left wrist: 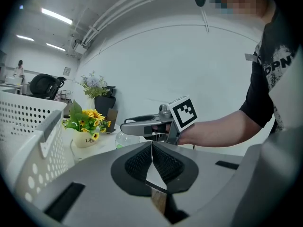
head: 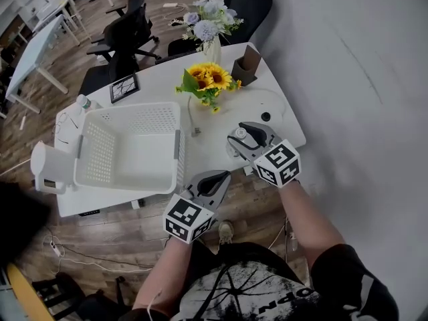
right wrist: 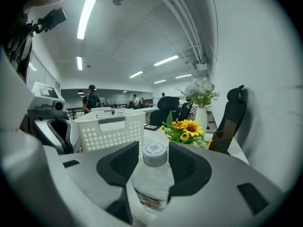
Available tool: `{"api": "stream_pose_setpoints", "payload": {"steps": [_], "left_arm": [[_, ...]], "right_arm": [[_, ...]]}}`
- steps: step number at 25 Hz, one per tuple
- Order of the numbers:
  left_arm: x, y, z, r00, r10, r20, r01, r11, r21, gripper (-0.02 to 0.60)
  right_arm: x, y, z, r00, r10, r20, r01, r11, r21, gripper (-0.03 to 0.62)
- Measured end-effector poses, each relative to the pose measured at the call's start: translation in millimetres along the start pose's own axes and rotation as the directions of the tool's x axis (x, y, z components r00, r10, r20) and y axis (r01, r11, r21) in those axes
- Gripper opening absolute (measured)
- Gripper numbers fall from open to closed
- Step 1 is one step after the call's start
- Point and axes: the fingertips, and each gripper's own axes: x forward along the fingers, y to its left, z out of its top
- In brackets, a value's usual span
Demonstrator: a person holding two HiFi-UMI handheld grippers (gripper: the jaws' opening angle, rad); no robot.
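White table (head: 271,116): long, set against a pale wall, bearing everything listed below.

White plastic basket (head: 100,154): perforated walls, open top, standing at the table's near edge, left of both grippers.

Left gripper (head: 215,179): held at the near table edge, just right of the basket. Its jaws are pressed together with nothing between the pads.

Right gripper (right wrist: 155,161): over the table's near right part, well apart from the basket. It pinches the water bottle.

Sunflowers (head: 208,79): in a small pot at mid-table, beyond the grippers.

Brown card holder (head: 246,65): just right of the sunflowers.

Water bottle (right wrist: 152,183): clear with a white cap, between the right gripper's pads, which grip its shoulder just under the cap. I cannot tell whether its base rests on the table.

Step in hand, as judged: the bottle is gripped, and the left gripper is idle.

Next move, as judged: any carry calls for a firm squeeze on the thin, slippery plastic, and height enough to pass the basket's wall.
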Motion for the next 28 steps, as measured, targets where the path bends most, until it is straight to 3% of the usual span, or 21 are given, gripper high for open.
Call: {"api": "stream_pose_setpoints", "payload": {"steps": [19,25,28], "left_arm": [[-16,-7,25,0.998,0.034,0.045,-0.037,0.997,0.062,0.011],[-21,-12,33,0.997,0.035,0.065,-0.041,0.995,0.087,0.011],[-23,-15,36,0.997,0.034,0.075,-0.041,0.994,0.097,0.011]], "right_arm": [[-65,26,11,0.998,-0.046,0.034,0.047,0.998,-0.042,0.19],[-88,40,23,0.996,-0.055,0.077,0.059,0.997,-0.053,0.067],[-96,49,24,0.996,-0.041,0.085,0.046,0.998,-0.053,0.044]]}}
